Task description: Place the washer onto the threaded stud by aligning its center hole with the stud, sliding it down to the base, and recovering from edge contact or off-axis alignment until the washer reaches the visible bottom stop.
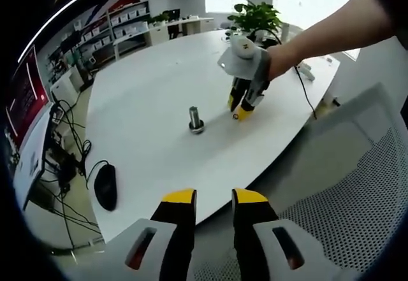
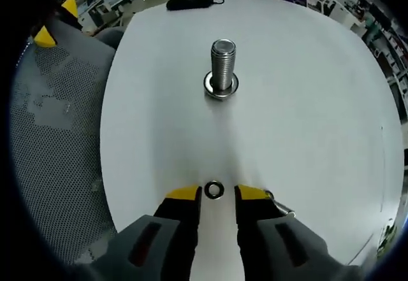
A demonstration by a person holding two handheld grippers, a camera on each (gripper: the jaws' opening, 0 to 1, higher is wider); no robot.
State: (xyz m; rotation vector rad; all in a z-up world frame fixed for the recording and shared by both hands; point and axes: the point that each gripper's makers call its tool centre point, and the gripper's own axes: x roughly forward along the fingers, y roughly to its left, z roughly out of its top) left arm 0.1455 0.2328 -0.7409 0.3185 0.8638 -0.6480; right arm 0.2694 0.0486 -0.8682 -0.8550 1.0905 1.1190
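Nothing is placed yet: the washer lies on the table between the spread right gripper jaws, the stud far ahead.

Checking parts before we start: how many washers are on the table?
2. One washer lies flat between the right tool's open jaws. Another ring sits at the threaded stud's base. Others may be hidden.

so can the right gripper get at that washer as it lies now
Probably yes. The washer lies flat on the table right between the open right gripper's fingers, with nothing around it. The threaded stud stands well ahead, out of the way.
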